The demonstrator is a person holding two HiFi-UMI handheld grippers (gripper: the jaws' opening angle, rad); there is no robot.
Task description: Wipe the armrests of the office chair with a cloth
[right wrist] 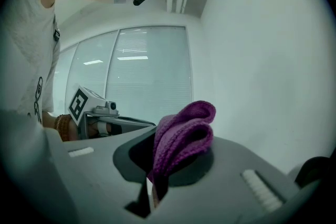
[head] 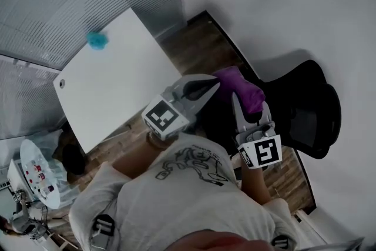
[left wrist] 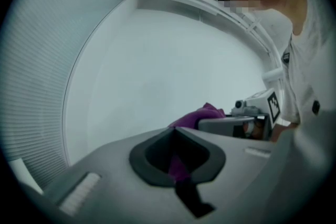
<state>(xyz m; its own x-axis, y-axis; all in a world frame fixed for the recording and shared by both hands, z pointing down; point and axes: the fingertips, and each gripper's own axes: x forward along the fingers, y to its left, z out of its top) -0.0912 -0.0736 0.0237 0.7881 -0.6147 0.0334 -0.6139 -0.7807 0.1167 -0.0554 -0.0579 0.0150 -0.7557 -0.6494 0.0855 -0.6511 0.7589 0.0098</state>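
The white table (head: 117, 85) fills the left of the head view, well away from the job. The black office chair (head: 305, 109) stands at the right against the wall, low and just beyond my two claws. It is so dark from up here that I cannot pick out either armrest for certain.

The purple cloth (head: 238, 86) is up in the air between me and the chair, touching neither chair nor table. My right claw (head: 249, 101) is clamped on it. In the right gripper view the knitted folds bulge out past the jaws in a thick loop, and a thin tail runs back down between them.

My left claw (head: 214, 84) is beside it, pointing at the cloth with its tips pressed together. In the left gripper view some purple shows through the gap behind the tips. I take that to be the cloth lying beyond, not something this claw grips.

I judge that the wiping has not begun: the cloth is gripped and raised, and I am at the stage of bringing it to the chair. Next I must find the nearer armrest and lower the right claw until the bulging fold lies on its top. Then I draw the cloth along its length with light pressure. The chair may swivel or roll under that push, so my left claw could steady it
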